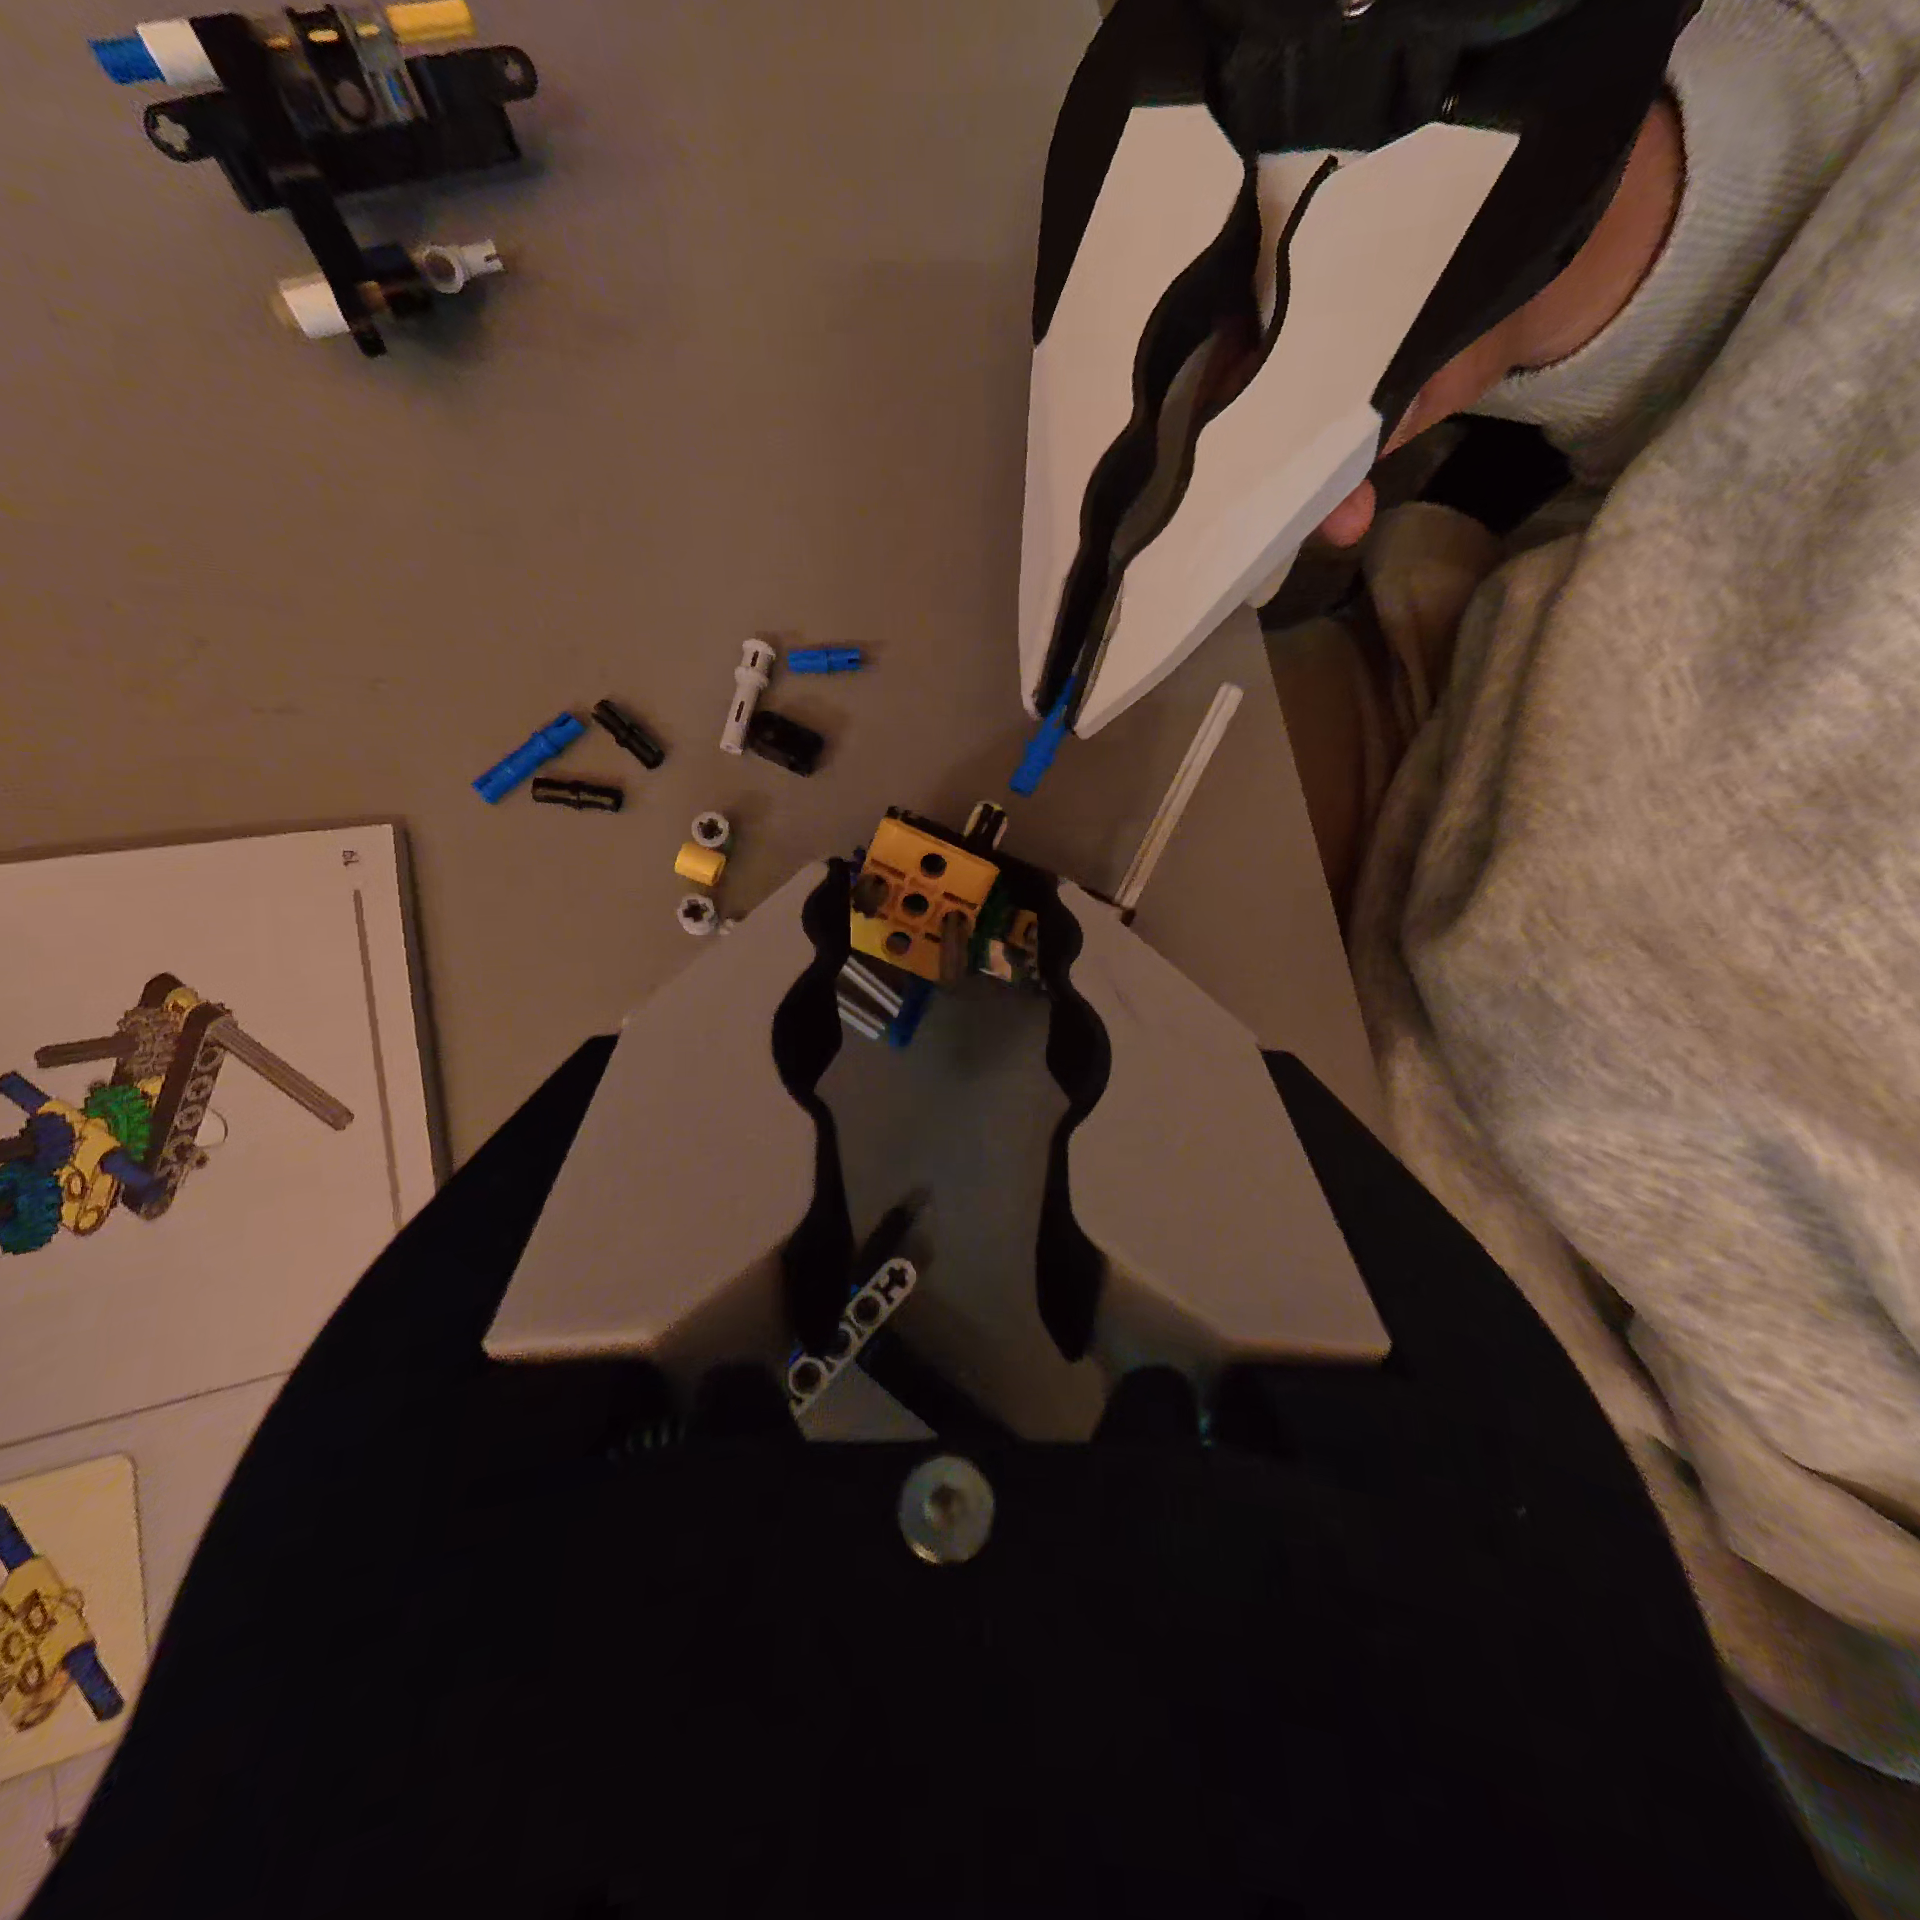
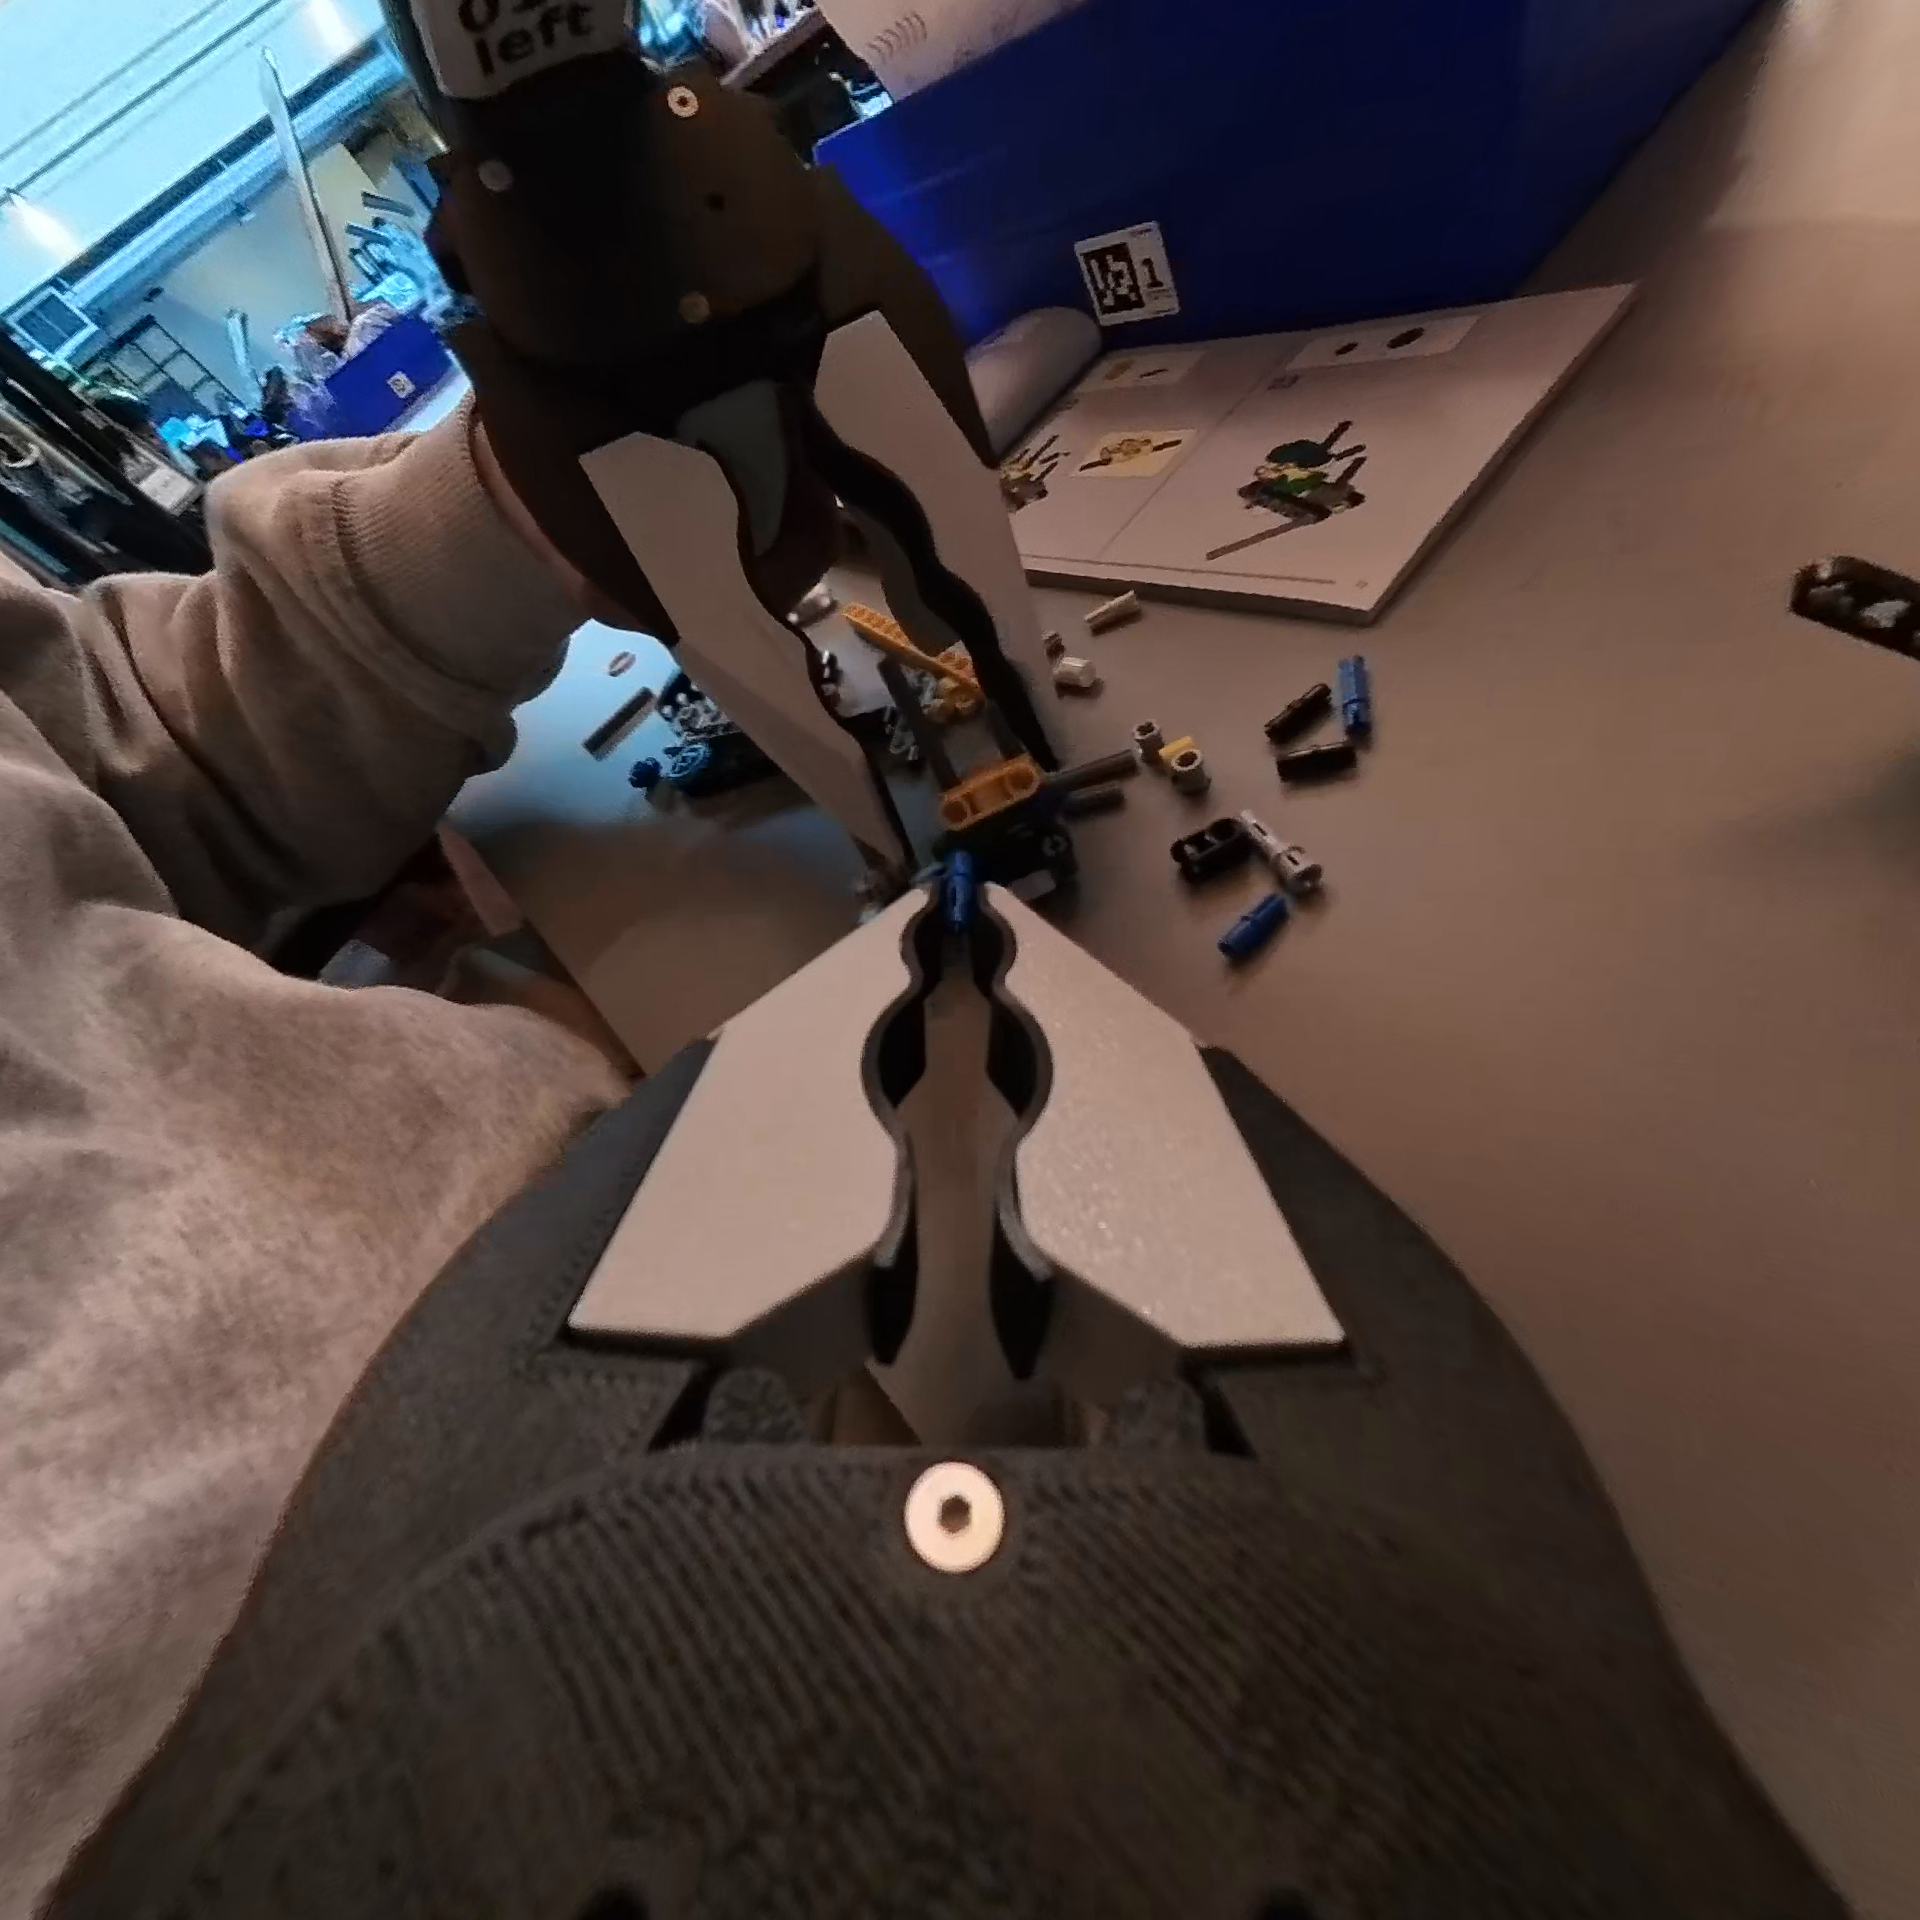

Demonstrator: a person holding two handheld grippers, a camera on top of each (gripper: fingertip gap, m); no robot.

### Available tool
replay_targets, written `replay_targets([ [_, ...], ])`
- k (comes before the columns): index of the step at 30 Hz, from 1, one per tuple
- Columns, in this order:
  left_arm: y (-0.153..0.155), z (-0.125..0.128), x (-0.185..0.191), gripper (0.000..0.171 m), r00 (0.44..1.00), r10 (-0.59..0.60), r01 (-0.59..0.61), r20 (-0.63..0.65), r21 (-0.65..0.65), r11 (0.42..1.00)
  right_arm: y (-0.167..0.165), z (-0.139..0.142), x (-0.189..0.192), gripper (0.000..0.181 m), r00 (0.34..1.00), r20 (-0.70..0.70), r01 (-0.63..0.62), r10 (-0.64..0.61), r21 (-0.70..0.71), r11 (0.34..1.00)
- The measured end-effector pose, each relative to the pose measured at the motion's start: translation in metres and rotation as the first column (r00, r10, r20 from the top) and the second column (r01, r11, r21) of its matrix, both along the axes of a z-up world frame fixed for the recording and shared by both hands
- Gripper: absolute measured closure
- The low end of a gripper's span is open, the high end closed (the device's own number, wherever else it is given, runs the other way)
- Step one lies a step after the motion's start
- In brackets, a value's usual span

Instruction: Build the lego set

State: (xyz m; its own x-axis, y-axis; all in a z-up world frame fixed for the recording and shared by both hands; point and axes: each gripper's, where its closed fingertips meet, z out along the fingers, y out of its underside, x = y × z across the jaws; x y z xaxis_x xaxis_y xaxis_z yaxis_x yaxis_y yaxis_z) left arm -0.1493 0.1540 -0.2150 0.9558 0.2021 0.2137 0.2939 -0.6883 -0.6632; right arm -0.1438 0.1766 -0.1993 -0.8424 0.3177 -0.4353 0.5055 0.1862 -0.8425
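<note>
Matt grey table (image 1: 623, 468), glossy plastic pins (image 1: 530, 756), paper booklet (image 2: 1351, 468), fuzzy cloth sleeve (image 1: 1662, 935), shiny metal screw (image 2: 953, 1523).

Your grey table (image 1: 644, 499) has an open instruction book (image 1: 208, 1091) on it, loose blue, black, white and yellow pegs (image 1: 623, 748), and 1 black built piece (image 1: 332, 156).

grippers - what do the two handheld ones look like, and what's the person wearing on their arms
Both the left gripper and right gripper have black bodies, flat white wedge-shaped fingers with wavy black inner pads, and a silver screw at centre. The left carries a white label. The person wears a light grey fleecy sleeve.
</note>
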Motion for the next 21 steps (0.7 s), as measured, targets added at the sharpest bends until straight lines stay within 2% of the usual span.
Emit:
replay_targets([
  [5, -0.002, 0.001, -0.002, 0.136, 1.0, 0.016, -0.016, -0.009, -0.011, 1.0, -0.004, 0.0, 0.002, 0.178, 1.0, 0.014, -0.012, 0.012, -0.006, 1.0],
  [7, -0.004, 0.001, -0.003, 0.131, 1.0, 0.02, -0.02, -0.011, -0.014, 1.0, -0.003, -0.001, 0.001, 0.178, 1.0, 0.015, -0.009, 0.009, 0.003, 1.0],
  [14, -0.011, 0.014, -0.008, 0.125, 0.999, 0.051, -0.051, 0.007, 0.067, 0.996, 0.004, -0.006, -0.004, 0.178, 1.0, 0.021, 0.005, -0.006, 0.042, 0.999],
  [21, -0.015, 0.002, -0.007, 0.125, 0.999, 0.031, -0.032, 0.02, 0.027, 0.999, -0.005, 0.001, -0.001, 0.178, 0.999, -0.015, -0.039, 0.04, 0.052, 0.998],
])
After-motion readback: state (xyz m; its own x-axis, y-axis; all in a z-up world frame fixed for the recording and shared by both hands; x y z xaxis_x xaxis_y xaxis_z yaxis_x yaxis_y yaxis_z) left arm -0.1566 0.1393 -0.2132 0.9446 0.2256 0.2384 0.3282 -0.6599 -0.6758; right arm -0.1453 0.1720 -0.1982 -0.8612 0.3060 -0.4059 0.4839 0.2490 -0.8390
